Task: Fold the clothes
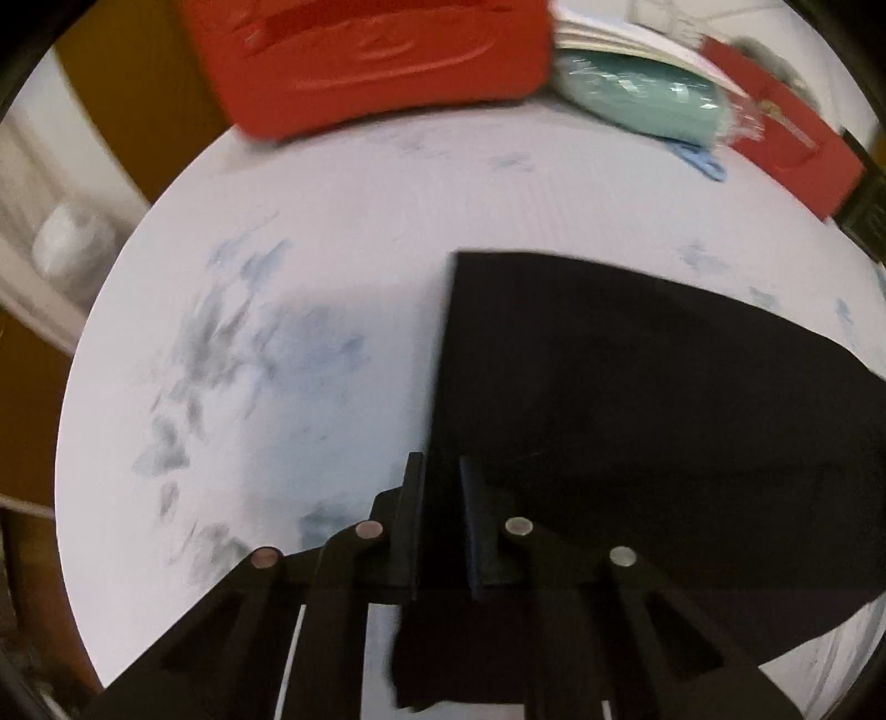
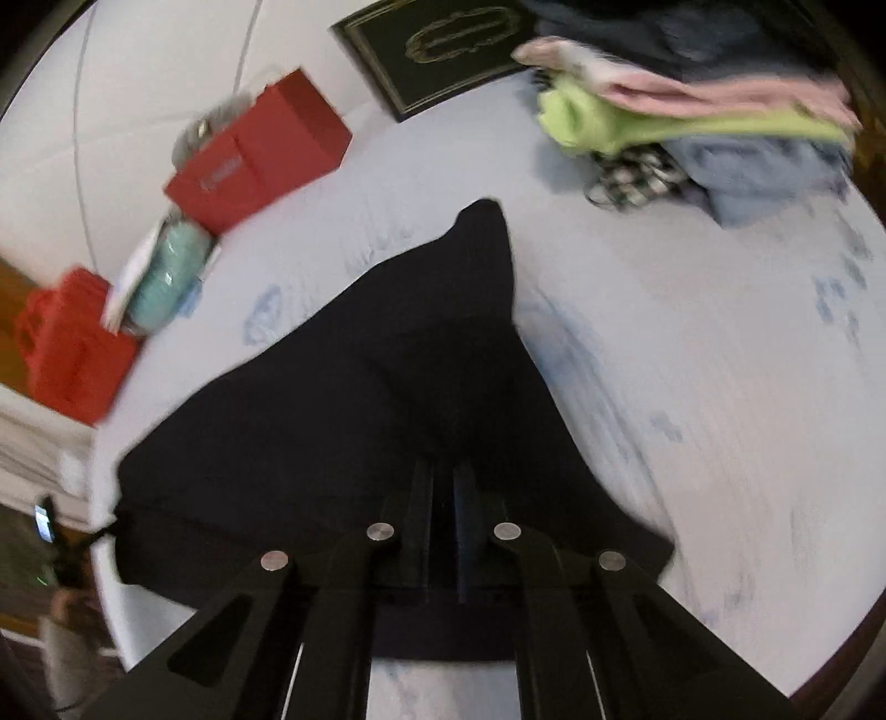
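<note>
A black garment (image 1: 637,399) lies on the white bedsheet with a faint blue print (image 1: 288,332). My left gripper (image 1: 442,471) is shut on the garment's near left edge, and a flap of cloth hangs below the fingers. In the right wrist view the same black garment (image 2: 398,376) rises to a peak toward the far side. My right gripper (image 2: 443,476) is shut on its near edge, lifted a little off the sheet (image 2: 692,360).
A red bag (image 1: 365,55), a teal wrapped bundle (image 1: 637,94) and a red box (image 1: 797,149) lie along the far edge. A pile of folded clothes (image 2: 709,122) and a black framed board (image 2: 437,50) lie at the far right.
</note>
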A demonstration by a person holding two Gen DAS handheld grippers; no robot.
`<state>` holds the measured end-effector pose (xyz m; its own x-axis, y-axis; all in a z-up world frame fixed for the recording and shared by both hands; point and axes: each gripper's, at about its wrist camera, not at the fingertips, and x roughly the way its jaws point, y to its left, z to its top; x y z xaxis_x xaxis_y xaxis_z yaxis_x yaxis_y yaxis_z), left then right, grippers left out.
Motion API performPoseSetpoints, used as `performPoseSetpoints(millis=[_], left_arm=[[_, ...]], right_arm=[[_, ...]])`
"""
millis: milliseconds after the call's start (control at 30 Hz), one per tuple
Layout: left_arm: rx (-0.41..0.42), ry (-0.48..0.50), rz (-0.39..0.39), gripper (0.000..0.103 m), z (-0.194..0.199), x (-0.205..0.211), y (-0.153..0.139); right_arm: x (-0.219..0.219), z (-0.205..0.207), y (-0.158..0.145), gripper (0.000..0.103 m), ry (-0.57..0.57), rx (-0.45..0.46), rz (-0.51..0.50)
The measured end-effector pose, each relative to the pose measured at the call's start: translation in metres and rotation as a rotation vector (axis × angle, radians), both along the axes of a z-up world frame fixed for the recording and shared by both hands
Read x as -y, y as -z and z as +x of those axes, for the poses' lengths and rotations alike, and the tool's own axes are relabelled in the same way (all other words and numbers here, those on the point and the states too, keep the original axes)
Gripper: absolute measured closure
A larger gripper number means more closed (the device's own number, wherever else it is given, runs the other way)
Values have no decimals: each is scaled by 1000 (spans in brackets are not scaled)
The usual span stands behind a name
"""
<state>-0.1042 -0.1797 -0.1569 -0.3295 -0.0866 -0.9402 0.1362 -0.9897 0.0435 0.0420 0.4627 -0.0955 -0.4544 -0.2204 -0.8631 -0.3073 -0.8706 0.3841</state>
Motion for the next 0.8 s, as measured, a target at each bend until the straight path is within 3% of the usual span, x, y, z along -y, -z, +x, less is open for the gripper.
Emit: performPoseSetpoints(millis=[133, 200, 233, 267, 333, 500, 633, 800], left_arm=[[-7, -39, -3, 78, 7, 14, -6], [-27, -27, 19, 60, 16, 15, -15], [-36, -20, 23, 46, 20, 15, -19], [-45, -12, 22, 42, 26, 14, -22], [-55, 3, 21, 42, 35, 13, -26], [-22, 9, 35, 42, 44, 8, -14], [-27, 22, 50, 42, 51, 1, -13], [-53, 86, 25, 42, 52, -19, -23]], right_arm=[[-1, 12, 23, 72, -1, 117, 103], [-6, 24, 21, 72, 35, 74, 76], [-10, 31, 19, 68, 57, 52, 65], [-14, 39, 16, 59, 91, 31, 65], [-20, 50, 17, 50, 146, 27, 63], [-29, 71, 30, 49, 254, 68, 59], [-23, 70, 41, 41, 281, 95, 58], [-13, 64, 43, 40, 278, 100, 102]])
